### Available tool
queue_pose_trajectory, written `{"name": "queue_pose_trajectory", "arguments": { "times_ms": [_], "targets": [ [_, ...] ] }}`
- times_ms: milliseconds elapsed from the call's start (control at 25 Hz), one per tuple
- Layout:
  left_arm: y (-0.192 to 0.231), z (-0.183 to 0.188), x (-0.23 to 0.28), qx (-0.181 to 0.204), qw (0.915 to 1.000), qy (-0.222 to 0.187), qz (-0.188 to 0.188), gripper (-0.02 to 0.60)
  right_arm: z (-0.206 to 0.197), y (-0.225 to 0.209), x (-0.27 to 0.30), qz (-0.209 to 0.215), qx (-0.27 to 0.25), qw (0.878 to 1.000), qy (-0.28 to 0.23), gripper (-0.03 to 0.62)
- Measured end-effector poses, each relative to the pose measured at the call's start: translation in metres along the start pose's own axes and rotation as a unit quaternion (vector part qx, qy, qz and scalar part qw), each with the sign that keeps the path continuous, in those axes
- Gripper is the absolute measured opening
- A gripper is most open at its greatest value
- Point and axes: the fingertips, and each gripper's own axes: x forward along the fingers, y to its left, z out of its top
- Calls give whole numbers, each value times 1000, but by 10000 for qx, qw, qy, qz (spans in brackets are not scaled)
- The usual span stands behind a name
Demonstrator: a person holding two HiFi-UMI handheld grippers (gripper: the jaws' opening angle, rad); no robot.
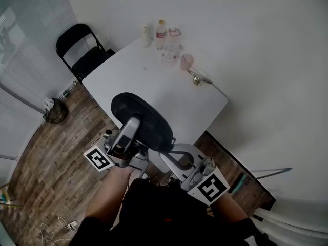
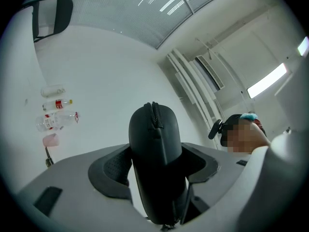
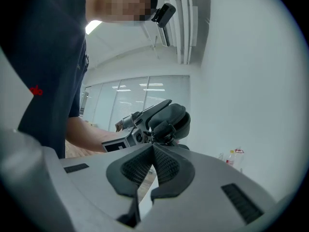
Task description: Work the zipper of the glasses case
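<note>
The left gripper (image 2: pixel 157 151) clasps the black oval hard-shell glasses case (image 1: pixel 146 119) by its sides, lifted over the white table's (image 1: pixel 169 86) near edge, seemingly offering its zipper (image 2: pixel 154 112) to the nearby right gripper (image 3: pixel 153 146), whose jaws are pressed together with nothing visible between them.

no legible text anywhere

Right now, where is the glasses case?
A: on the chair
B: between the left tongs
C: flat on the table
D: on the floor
B: the case stands between the left tongs, which hold it up above the table.
</note>
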Motion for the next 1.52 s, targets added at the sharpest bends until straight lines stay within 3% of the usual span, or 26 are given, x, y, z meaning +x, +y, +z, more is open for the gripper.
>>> {"name": "queue_pose_trajectory", "arguments": {
  "times_ms": [160,440,920,1360,1520],
  "targets": [
    [1,-1,-1,7,9998,63,165,261,-4,-3,-3,-123,-70,9998,148,15],
    [10,3,-3,15,9991,7,416,237,-7,-15,-5,-560,-145,9982,165,15],
    [6,0,-13,158,9992,178,328,229,0,-20,-15,-1030,-168,9945,-64,15],
    [15,-2,-16,-28,9979,72,639,227,-1,-39,-23,-1682,-79,9857,-94,15],
    [12,-5,-19,-155,9981,116,579,227,7,-43,-25,-1712,-213,9849,-173,15]
  ]
}}
